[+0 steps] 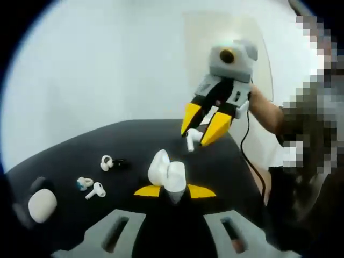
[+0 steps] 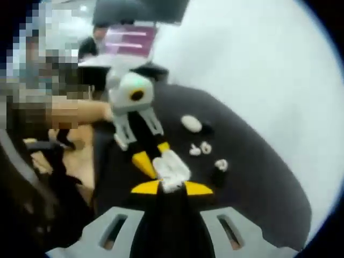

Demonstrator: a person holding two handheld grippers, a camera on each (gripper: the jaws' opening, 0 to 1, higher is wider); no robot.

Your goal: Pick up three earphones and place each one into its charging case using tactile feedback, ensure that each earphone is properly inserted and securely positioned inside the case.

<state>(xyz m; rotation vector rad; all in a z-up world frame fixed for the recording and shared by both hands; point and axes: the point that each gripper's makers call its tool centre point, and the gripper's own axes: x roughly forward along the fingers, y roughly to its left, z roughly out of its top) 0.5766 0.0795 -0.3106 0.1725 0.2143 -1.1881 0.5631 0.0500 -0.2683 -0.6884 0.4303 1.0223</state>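
— What does the case look like?

— It is a white, rounded charging case [image 1: 167, 174], lid open, gripped between the yellow-tipped jaws of the left gripper [image 1: 174, 191] above the middle of the black bench [image 1: 64, 156]. In the right gripper view the same case [image 2: 171, 169] is blurred, and I cannot tell whether anything sits inside it.

— And the earphone?

— A white stemmed earphone [image 1: 191, 141] is pinched by the right gripper [image 1: 200, 135], just above and behind the case, not touching it. The right gripper's own tips [image 2: 172, 187] meet the case in its view; the earphone there is too blurred to make out.

— What else lies on the bench?

— Toward the left edge, a second stemmed earphone [image 1: 95, 190], a small pale blue-tinted earpiece [image 1: 84, 183], and a white clip-style earpiece [image 1: 106, 162] touching a small black object [image 1: 121, 163]. A closed white oval case [image 1: 42, 206] sits near the near-left corner, its contents hidden.

— Anything cut off?

— A person's forearm [image 1: 264, 111] behind the right gripper.
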